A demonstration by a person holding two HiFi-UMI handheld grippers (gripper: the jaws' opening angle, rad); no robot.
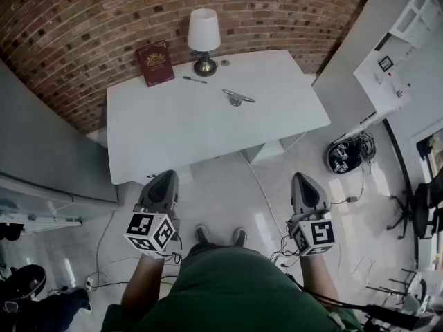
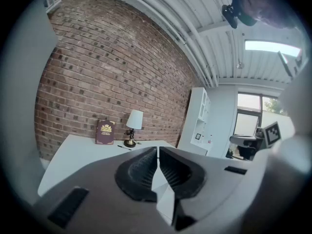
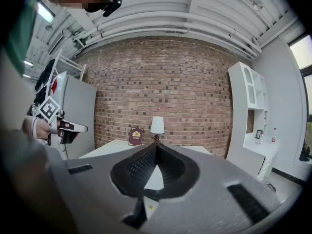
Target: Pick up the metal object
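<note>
Two grippers, one per hand, low in the head view: left gripper (image 1: 165,180) at lower left, right gripper (image 1: 303,182) at lower right, each with one marker cube. Both clenched, jaws pressed together with nothing between them, seen plainly in each gripper view. Both held over the floor short of the table, well apart from everything on it. Just below, between the two, one pair of shoes (image 1: 220,236). Further up the frame, one white table (image 1: 173,140) against a brick wall (image 1: 83,26). On the table, one metal object (image 1: 237,97), right of centre and toward the far edge, lying flat, long axis running from upper left to lower right of the frame, a short foot under its middle. Beyond it, along the wall: one lamp (image 1: 204,39), one red book (image 1: 155,63) propped upright, one pen (image 1: 194,79), one small round thing (image 1: 225,63) beside the lamp base. Metal object, pen-side round thing and shoes visible in the head view only; lamp and book visible in all three. White shelf unit (image 3: 253,111) clear in the gripper views alone; at the left edge of the right gripper view, the other gripper and its cube.
</note>
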